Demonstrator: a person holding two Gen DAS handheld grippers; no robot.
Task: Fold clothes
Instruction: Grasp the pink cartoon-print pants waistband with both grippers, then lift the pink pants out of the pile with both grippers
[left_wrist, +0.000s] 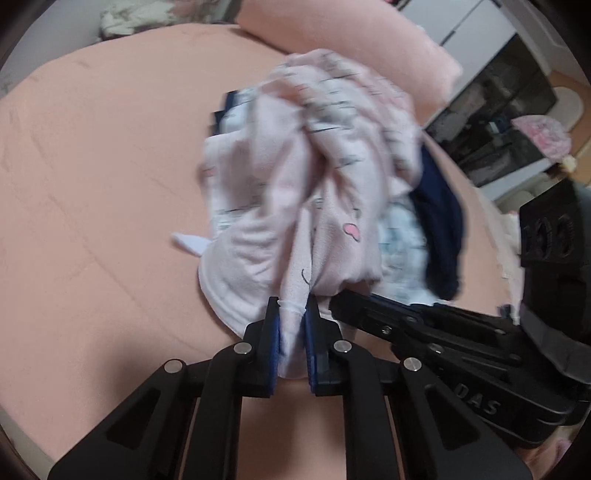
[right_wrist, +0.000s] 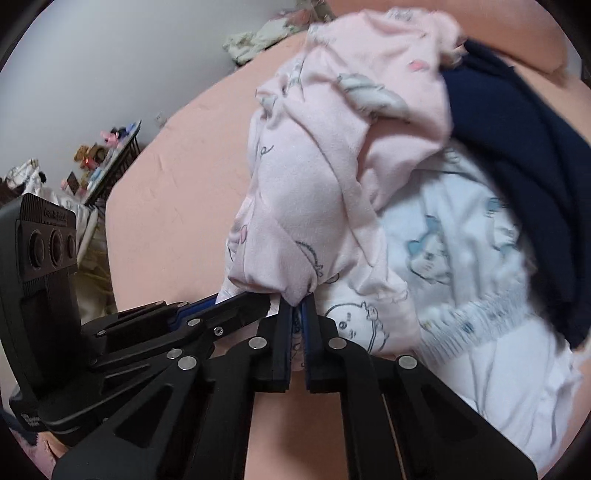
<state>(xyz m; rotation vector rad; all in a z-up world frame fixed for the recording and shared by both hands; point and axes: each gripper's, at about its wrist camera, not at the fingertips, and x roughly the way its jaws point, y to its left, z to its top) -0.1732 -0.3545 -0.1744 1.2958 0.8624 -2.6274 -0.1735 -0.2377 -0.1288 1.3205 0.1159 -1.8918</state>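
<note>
A pale pink printed garment (left_wrist: 295, 192) hangs bunched in front of both cameras, above the pink bed (left_wrist: 92, 166). My left gripper (left_wrist: 293, 306) is shut on its lower edge. My right gripper (right_wrist: 297, 306) is shut on the same pink garment (right_wrist: 306, 206), right beside the left one. The right gripper's fingers (left_wrist: 369, 306) reach in from the right in the left wrist view; the left gripper's fingers (right_wrist: 236, 302) reach in from the left in the right wrist view. A white garment with blue cat print (right_wrist: 461, 266) and a navy garment (right_wrist: 524, 155) lie behind.
A pink pillow (left_wrist: 351, 33) lies at the bed's head. Crumpled pale cloth (right_wrist: 255, 40) sits at the far edge by the wall. A dark shelf unit (left_wrist: 495, 122) stands beside the bed. A rack with toys (right_wrist: 107, 155) stands at the left.
</note>
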